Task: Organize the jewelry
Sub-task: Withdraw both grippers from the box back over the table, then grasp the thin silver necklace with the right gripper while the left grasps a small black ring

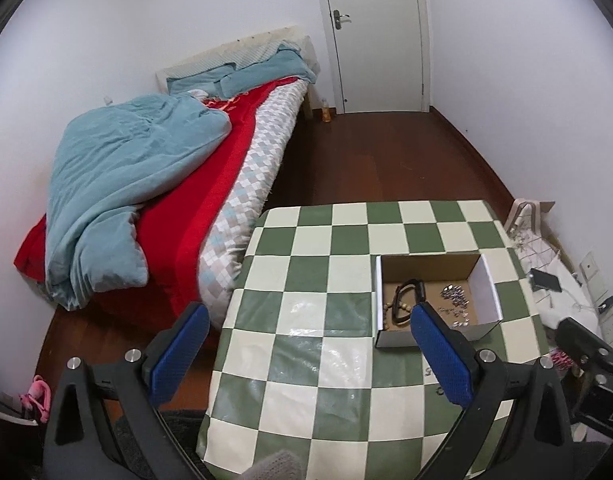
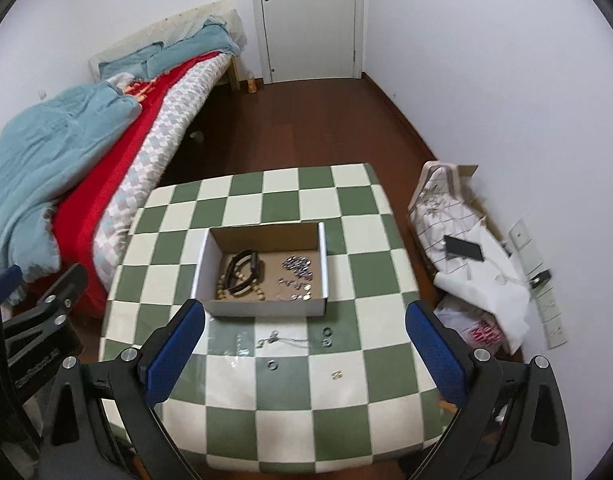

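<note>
An open cardboard box [image 2: 320, 264] stands on the green-and-white checked table [image 2: 242, 384]. It holds a black band [image 2: 244, 270], a bead bracelet [image 2: 222, 284] and silver chains [image 2: 298, 270]. On the table in front of the box lie a thin chain [image 2: 282, 339], small rings [image 2: 327, 336], another ring [image 2: 272, 365] and a small gold piece [image 2: 337, 375]. My right gripper [image 2: 304, 354] is open and empty above these loose pieces. My left gripper [image 1: 310, 354] is open and empty over the table, left of the box [image 1: 484, 284].
A bed [image 2: 86, 152] with red sheet and blue duvet stands left of the table. Bags, a white cloth and a phone [image 2: 464, 249] lie on the floor at the right wall. A closed door [image 2: 310, 20] is at the far end.
</note>
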### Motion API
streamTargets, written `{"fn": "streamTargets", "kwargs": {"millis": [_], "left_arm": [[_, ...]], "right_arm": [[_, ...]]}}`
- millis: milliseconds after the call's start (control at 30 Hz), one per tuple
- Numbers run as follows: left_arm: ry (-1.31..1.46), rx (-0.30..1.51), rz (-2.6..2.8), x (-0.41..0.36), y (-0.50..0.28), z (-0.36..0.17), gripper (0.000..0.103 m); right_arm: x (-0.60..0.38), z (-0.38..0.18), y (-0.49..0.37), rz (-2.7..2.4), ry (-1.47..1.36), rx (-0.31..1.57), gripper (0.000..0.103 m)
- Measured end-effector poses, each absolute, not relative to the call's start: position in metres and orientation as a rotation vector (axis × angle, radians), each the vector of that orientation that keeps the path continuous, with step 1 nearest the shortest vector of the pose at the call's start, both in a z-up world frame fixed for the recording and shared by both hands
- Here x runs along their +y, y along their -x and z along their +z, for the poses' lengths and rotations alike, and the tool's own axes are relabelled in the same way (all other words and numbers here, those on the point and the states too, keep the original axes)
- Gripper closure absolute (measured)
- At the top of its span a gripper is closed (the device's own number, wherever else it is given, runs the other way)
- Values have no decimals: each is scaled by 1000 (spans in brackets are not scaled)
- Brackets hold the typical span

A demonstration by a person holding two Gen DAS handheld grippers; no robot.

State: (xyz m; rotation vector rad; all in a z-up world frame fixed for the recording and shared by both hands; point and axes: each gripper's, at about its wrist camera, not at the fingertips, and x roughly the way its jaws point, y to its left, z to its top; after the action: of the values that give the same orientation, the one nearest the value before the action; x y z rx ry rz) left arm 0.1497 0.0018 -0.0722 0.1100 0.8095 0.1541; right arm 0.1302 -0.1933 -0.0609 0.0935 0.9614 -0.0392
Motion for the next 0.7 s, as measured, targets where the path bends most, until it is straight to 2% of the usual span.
{"fn": "streamTargets", "kwargs": {"millis": [200, 233, 267, 333, 600, 700], "left_arm": [[-252, 856, 256, -8, -150, -122, 0], [-277, 873, 274, -9, -152, -133, 0], [-298, 898, 287, -10, -155, -147, 0], [-321, 947, 298, -11, -160, -168, 0], [-360, 1057, 338, -11, -177, -221, 0], [-369, 1073, 350, -10, -185, -229, 0]], "right_arm": [[-219, -119, -124, -107, -131, 1079, 2], [-224, -131, -124, -109, -143, 1096, 6], [-229, -145, -125, -108, -153, 1116, 16], [-237, -170, -126, -110, -168, 1158, 23], [-240, -253, -153, -48, -225, 1226, 26], [-234, -271, -170, -44, -213, 1219, 33]]}}
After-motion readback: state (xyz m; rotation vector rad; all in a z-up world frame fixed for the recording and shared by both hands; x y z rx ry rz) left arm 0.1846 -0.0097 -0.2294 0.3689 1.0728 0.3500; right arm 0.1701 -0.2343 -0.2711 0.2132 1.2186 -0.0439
